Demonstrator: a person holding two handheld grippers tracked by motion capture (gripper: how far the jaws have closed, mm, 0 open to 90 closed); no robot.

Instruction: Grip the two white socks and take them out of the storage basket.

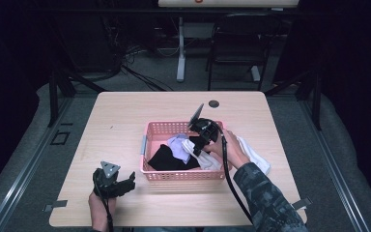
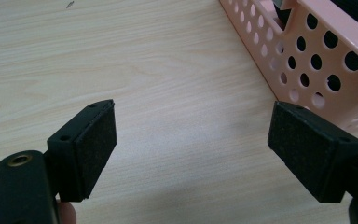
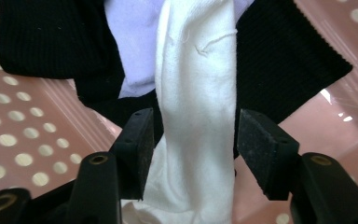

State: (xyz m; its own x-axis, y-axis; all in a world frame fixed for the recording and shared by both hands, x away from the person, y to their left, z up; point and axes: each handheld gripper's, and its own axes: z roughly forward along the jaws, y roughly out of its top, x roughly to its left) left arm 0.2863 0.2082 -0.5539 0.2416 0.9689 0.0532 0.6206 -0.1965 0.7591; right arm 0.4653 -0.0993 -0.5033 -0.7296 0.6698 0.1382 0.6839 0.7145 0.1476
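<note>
A pink perforated basket [image 1: 183, 175] in the middle of the table holds a black garment [image 1: 166, 157], a lavender cloth [image 1: 178, 145] and a white sock [image 3: 198, 93]. My right gripper [image 1: 198, 145] reaches down into the basket. In the right gripper view my right gripper [image 3: 193, 126] straddles the white sock, with the pads at its two edges and the cloth not squeezed. The black garment [image 3: 284, 56] and lavender cloth [image 3: 130, 28] lie under the sock. My left gripper [image 1: 131, 181] rests open near the front left of the basket [image 2: 326, 60], and my left gripper [image 2: 191, 116] has bare tabletop between its pads.
Another white cloth [image 1: 256, 154] lies on the table against the basket's right side, under the right forearm. A dark round grommet [image 1: 214, 103] sits near the table's far edge. Beyond the table stand a chair and a desk leg.
</note>
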